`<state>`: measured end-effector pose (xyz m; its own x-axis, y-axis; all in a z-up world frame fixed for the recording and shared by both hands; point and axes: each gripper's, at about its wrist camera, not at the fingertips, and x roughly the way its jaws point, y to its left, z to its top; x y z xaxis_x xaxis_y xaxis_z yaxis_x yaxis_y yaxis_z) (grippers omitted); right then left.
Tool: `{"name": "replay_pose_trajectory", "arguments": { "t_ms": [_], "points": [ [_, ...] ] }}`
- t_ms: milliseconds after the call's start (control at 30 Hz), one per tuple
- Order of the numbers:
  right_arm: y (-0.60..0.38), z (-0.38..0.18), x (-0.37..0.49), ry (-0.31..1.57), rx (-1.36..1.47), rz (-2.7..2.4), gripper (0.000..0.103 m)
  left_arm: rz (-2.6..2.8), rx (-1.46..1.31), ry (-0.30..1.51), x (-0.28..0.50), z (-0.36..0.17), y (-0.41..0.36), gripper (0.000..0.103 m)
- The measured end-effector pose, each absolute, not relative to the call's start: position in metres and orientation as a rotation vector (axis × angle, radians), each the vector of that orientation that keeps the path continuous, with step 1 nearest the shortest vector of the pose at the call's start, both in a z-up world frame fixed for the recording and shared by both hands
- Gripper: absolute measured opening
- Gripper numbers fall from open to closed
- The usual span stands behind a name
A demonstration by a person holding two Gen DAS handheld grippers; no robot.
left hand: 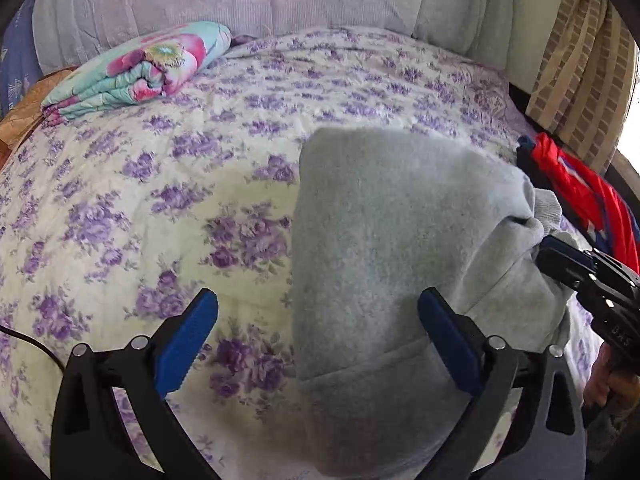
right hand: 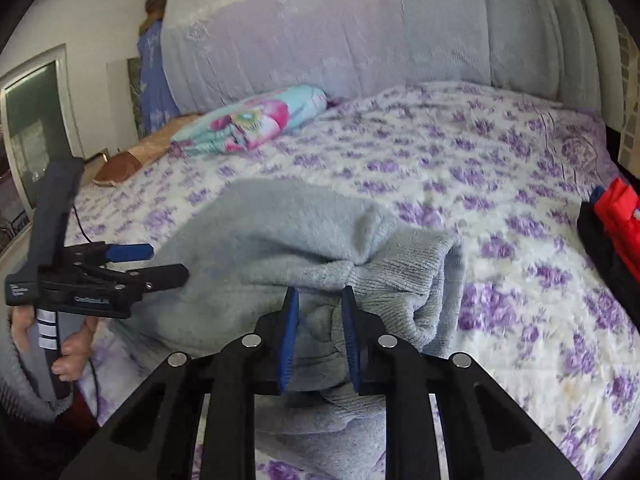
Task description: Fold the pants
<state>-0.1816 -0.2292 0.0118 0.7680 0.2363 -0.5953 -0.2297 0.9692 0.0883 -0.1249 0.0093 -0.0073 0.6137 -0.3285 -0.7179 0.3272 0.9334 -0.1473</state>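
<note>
bed (left hand: 132,184): purple-flower cover, carries everything
pants (left hand: 384,224): grey, lying on bed in front of me
my left gripper (left hand: 318,344): jaws wide open, one finger on pants, nothing held
my right gripper (right hand: 318,334): jaws clamped on bunched pants fabric

The right gripper (left hand: 546,254), seen at the right edge of the left wrist view, carries pale raised letters on its black body that look like "BXS"; the reading is uncertain. In the right wrist view, the left gripper (right hand: 160,262) bears a white printed word on its black front plate and a small label on its left end, both too blurred to read.
</note>
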Motion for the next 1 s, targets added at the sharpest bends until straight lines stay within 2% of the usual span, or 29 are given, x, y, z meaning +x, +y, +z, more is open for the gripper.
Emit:
{"name": "replay_pose_trajectory", "arguments": {
  "t_ms": [100, 167, 233, 267, 300, 333, 400, 467, 500, 533, 633, 800, 1000],
  "points": [
    [-0.232, 0.003, -0.183, 0.613, 0.01, 0.269, 0.021, -0.388, -0.052, 0.829, -0.126, -0.013, 0.016, 0.099],
    [-0.237, 0.006, -0.186, 0.598, 0.054, 0.307, 0.026, -0.385, -0.063, 0.817, -0.128, -0.005, 0.025, 0.099],
    [-0.246, 0.013, -0.194, 0.549, 0.129, 0.381, 0.048, -0.32, -0.034, 0.763, -0.135, 0.011, 0.047, 0.099],
    [-0.25, 0.02, -0.198, 0.521, 0.155, 0.403, 0.054, -0.291, -0.017, 0.733, -0.138, 0.021, 0.063, 0.099],
    [-0.255, 0.027, -0.202, 0.486, 0.164, 0.399, 0.069, -0.251, -0.025, 0.712, -0.14, 0.03, 0.084, 0.099],
    [-0.261, 0.036, -0.206, 0.451, 0.155, 0.365, 0.078, -0.188, -0.054, 0.71, -0.14, 0.037, 0.107, 0.099],
    [-0.277, 0.054, -0.208, 0.435, 0.106, 0.262, 0.079, -0.14, -0.149, 0.721, -0.134, 0.044, 0.137, 0.098],
    [-0.305, 0.071, -0.206, 0.468, 0.098, 0.146, 0.081, -0.201, -0.232, 0.742, -0.12, 0.045, 0.137, 0.098],
    [-0.324, 0.077, -0.203, 0.497, 0.125, 0.103, 0.09, -0.25, -0.257, 0.76, -0.11, 0.043, 0.125, 0.098],
    [-0.345, 0.082, -0.198, 0.542, 0.162, 0.078, 0.094, -0.289, -0.269, 0.776, -0.102, 0.041, 0.109, 0.098],
    [-0.395, 0.088, -0.189, 0.596, 0.21, -0.03, 0.094, -0.32, -0.25, 0.844, -0.075, 0.031, 0.054, 0.098],
    [-0.448, 0.105, -0.201, 0.631, 0.075, -0.072, 0.094, -0.271, -0.293, 0.964, -0.044, 0.01, -0.004, 0.098],
    [-0.498, 0.116, -0.231, 0.576, -0.001, -0.078, 0.094, -0.12, -0.27, 0.94, -0.032, 0.019, -0.024, 0.099]
  ]
}}
